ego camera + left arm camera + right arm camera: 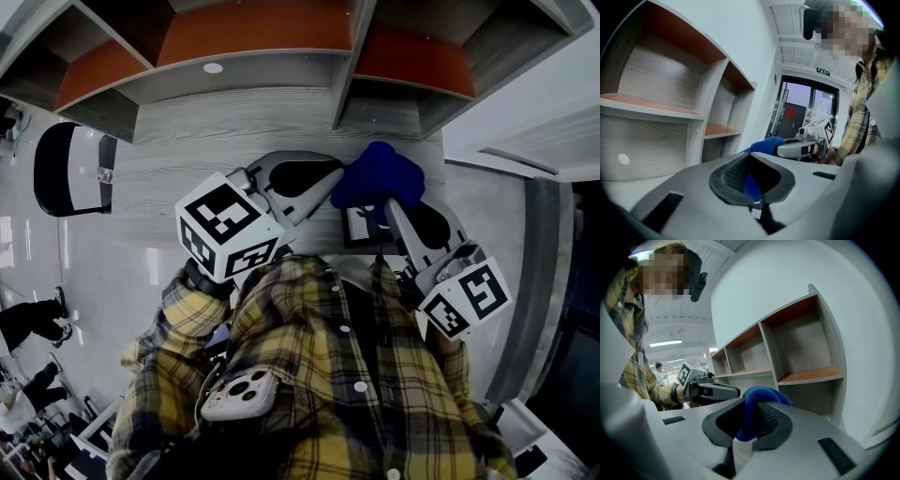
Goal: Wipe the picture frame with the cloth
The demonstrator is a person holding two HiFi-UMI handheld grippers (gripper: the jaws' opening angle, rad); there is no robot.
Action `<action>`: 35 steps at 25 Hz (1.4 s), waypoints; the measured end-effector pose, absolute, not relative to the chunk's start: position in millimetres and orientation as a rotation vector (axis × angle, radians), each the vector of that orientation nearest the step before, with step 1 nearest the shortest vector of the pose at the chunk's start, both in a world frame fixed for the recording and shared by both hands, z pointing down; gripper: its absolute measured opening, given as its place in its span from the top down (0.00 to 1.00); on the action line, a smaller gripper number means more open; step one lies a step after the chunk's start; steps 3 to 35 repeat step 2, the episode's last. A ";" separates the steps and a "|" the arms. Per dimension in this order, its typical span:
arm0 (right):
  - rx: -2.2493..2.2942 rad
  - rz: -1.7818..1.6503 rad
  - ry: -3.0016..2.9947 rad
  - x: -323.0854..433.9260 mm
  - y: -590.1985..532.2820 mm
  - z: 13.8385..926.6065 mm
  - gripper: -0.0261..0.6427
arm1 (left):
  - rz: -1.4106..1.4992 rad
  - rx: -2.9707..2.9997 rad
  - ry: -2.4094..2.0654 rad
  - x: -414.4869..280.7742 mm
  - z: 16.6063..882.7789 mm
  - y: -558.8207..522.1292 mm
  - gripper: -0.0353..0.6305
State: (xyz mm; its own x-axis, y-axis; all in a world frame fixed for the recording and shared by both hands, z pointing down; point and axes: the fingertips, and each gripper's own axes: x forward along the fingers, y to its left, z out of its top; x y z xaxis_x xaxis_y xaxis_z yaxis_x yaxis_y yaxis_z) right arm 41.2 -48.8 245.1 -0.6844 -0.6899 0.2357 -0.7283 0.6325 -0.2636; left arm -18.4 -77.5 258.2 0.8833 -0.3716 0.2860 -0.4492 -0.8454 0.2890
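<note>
A person in a plaid shirt (337, 375) stands facing a grey shelf unit (253, 37) with orange shelves, one gripper in each hand. The right gripper (389, 208) (752, 420) has its jaws clamped on a blue cloth (380, 173) (761, 397), which bulges out past the tips. Just beneath the cloth, between the two grippers, sits a small white frame (364, 228), partly covered by the cloth and the right gripper. The left gripper (333, 183) (752, 180) points toward the frame with jaws closed together; a sliver of blue shows in the gap, and whether they pinch the frame is unclear. Behind the tools is the unit's wood-grain panel (234, 122). A dark chair (70, 169) stands well to the left on a glossy floor (122, 262). A white device (242, 394) hangs at the person's waist.
</note>
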 end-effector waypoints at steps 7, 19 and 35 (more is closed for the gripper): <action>1.188 0.515 -2.736 40.2 -47.6 244.6 0.89 | 0.315 2.702 -0.608 -19.0 258.4 -75.8 0.94; 1.188 0.515 -2.736 40.2 -47.6 244.6 0.89 | 0.315 2.702 -0.608 -19.0 258.4 -75.8 0.94; 1.188 0.515 -2.736 40.2 -47.6 244.6 0.89 | 0.315 2.702 -0.608 -19.0 258.4 -75.8 0.94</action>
